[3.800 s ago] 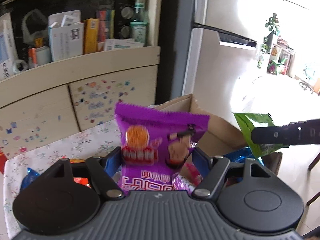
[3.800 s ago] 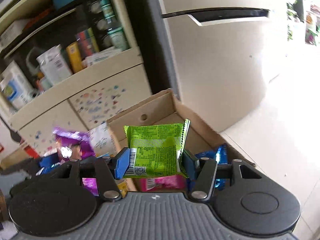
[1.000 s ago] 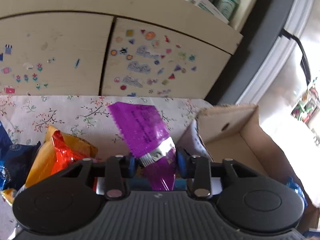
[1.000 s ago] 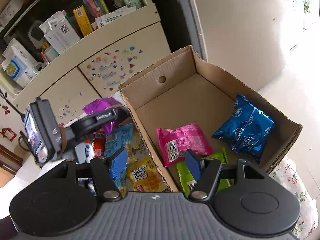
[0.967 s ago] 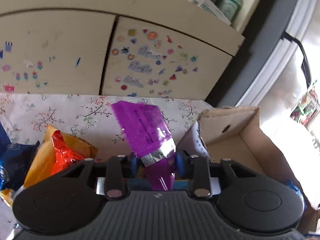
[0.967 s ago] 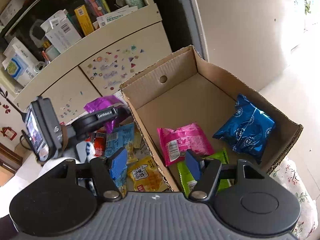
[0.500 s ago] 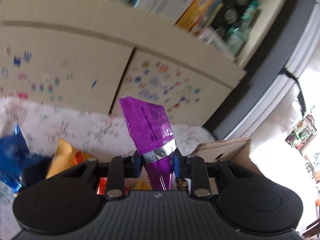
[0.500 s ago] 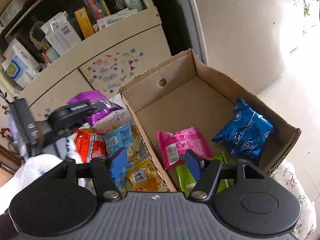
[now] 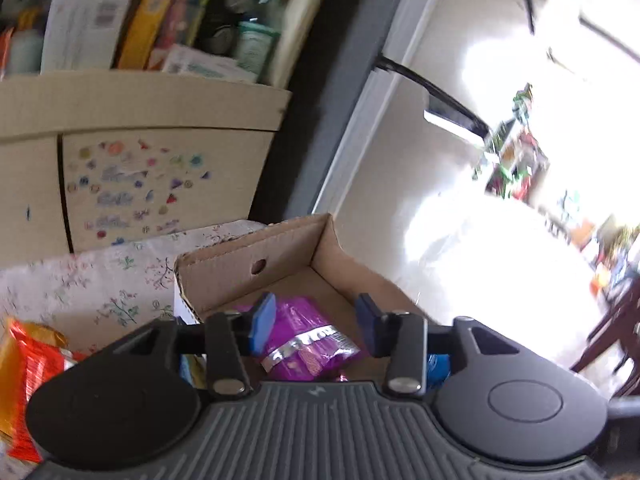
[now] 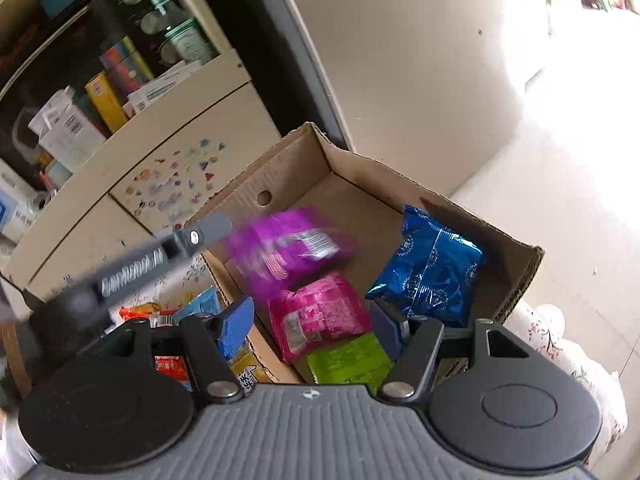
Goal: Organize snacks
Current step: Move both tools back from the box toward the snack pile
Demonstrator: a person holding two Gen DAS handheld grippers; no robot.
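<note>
Four snack packets now lying in the cardboard box; purple packet dropping in, blurred. Left gripper just opening, jaws clear of it. Right gripper hanging half-open, empty. Advisable: lifting away straight, avoiding the box wall.

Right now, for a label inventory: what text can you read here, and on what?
"GenRobot.AI", slightly blurred: side of the left gripper, whose jaws have just been opening, purple packet loose between them.
Yellow packet: Chinese characters, partly hidden, unreadable.
Purple packet, pink packet, blue packet, shelf boxes: print too blurred or small.
</note>
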